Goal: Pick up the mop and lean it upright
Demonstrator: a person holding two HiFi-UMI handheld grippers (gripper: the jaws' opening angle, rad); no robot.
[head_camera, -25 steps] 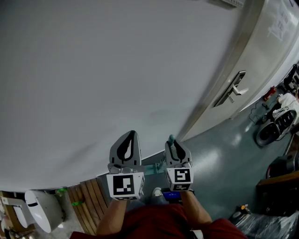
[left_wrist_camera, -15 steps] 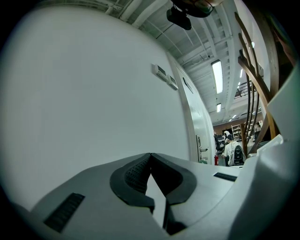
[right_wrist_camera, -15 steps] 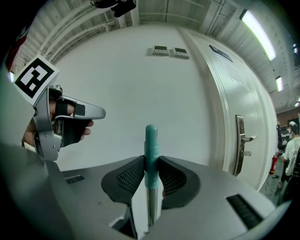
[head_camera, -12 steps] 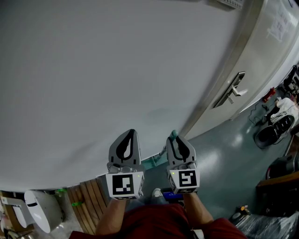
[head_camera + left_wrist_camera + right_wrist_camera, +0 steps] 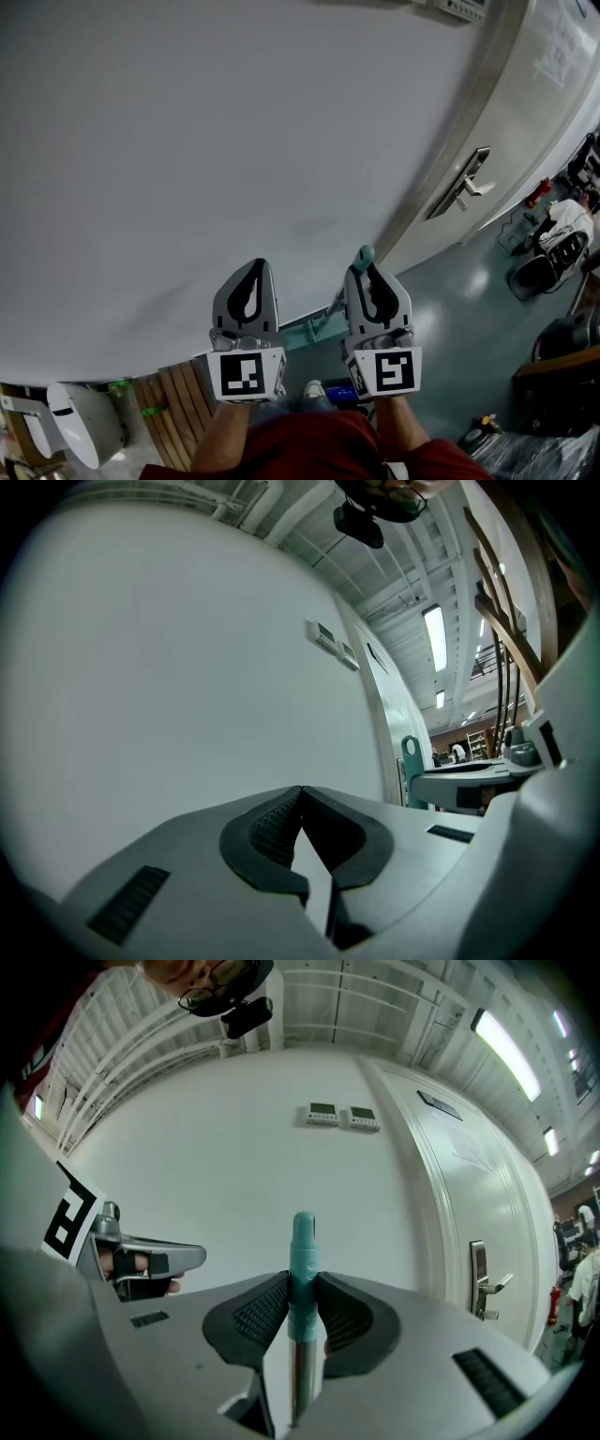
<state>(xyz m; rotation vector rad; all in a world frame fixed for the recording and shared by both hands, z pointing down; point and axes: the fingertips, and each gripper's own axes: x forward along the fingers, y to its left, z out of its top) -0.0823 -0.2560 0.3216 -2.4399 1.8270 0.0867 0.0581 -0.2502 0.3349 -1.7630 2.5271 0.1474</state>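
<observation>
My right gripper (image 5: 302, 1283) clenched on teal-capped silver metal mop handle (image 5: 303, 1237); shaft below jaws cut off; left gripper (image 5: 300, 791) closed, empty.

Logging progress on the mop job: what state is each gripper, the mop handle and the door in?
Left gripper: shut, empty, jaw tips touching.
Right gripper: shut on the mop handle.
Mop handle: clamped near its teal end, which sticks out past the pads.
Door: closed.
</observation>
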